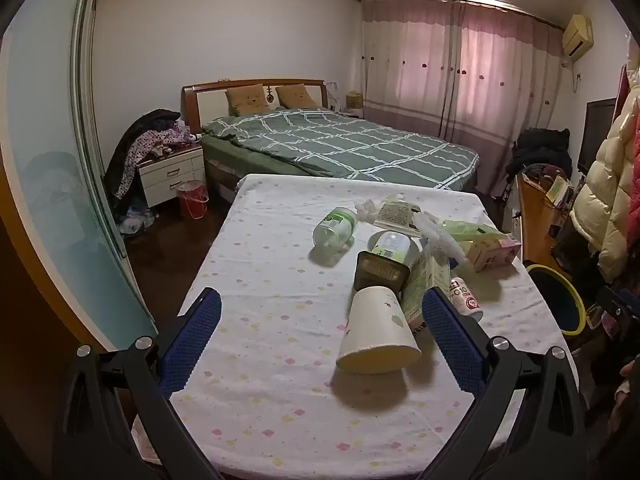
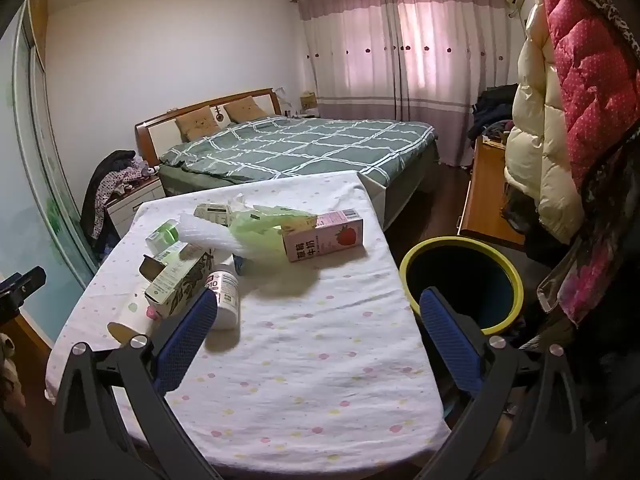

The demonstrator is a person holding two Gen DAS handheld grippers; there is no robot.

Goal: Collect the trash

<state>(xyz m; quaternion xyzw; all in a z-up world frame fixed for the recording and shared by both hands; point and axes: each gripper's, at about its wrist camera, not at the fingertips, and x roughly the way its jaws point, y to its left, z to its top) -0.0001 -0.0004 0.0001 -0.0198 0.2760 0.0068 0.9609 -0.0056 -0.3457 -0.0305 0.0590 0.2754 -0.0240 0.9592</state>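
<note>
Trash lies on the table under a white flowered cloth. A paper cup on its side sits between the fingers of my open left gripper, close to the right finger, with no pad touching it. Behind it are a dark box, a printed carton, a green-labelled bottle and a small white bottle. My right gripper is open over bare cloth. The small white bottle lies by its left finger, and a pink strawberry milk carton and a green bag lie farther back.
A dark bin with a yellow-green rim stands on the floor at the table's right edge, also visible as the bin. A bed is behind the table, a nightstand at the left, hanging coats at the right.
</note>
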